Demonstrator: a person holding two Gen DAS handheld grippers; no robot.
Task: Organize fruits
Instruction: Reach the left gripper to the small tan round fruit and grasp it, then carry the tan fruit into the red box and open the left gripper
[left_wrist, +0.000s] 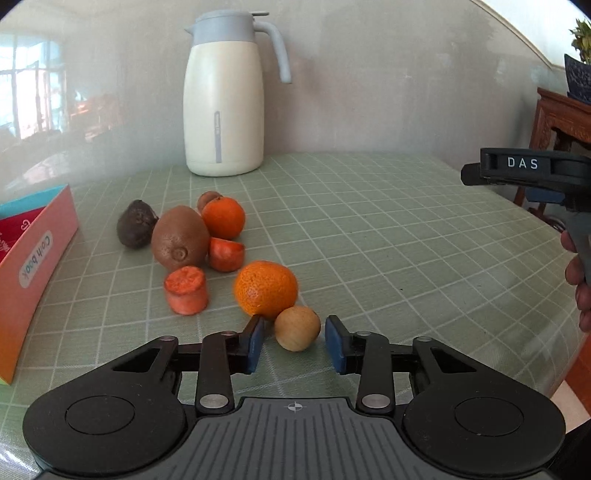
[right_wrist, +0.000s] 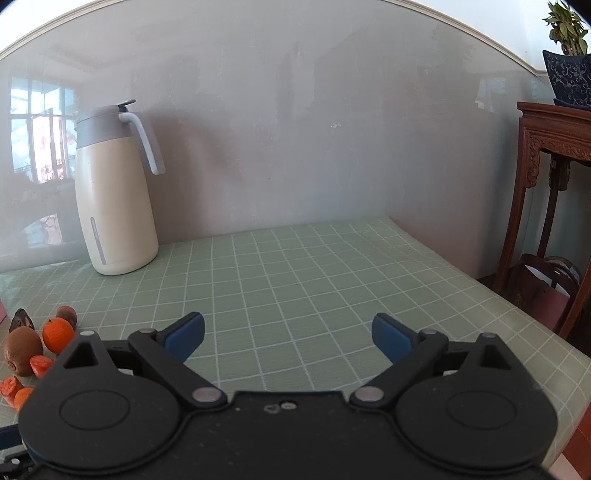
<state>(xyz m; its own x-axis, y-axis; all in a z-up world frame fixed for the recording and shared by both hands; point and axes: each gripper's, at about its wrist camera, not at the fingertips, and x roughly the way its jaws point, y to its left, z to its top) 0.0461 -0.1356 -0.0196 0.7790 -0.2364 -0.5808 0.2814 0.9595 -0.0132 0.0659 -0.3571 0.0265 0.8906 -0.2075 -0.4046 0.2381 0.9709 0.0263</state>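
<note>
On the green checked tablecloth (left_wrist: 369, 229), well in front of the cream thermos jug (left_wrist: 223, 110) that stands against the wall, the fruit lies in a loose cluster, and the left gripper (left_wrist: 295, 341) reaches into its near edge, angled down toward the cloth. Its blue pads (left_wrist: 256, 345) stand narrowly apart on either side of a small tan round fruit (left_wrist: 297, 328), with a sliver of cloth visible at each side, so neither pad presses on it and nothing is held. Touching that fruit on its jug side is a large mandarin (left_wrist: 266, 288). Nearer the jug sit two orange cut pieces (left_wrist: 186, 290), a brown kiwi (left_wrist: 180, 237), a second mandarin (left_wrist: 223, 218), a dark wrinkled fruit (left_wrist: 136, 223) and a small brown fruit (left_wrist: 207, 199) closest to the jug. Left of the cluster, a pink box (left_wrist: 37, 258) stands open. Far to the right of the jug, the right gripper (right_wrist: 288, 338) hovers over bare cloth, tilted gently downward, its jaws spread wide and empty; fingers of a person's hand (left_wrist: 578, 280) wrap its handle
</note>
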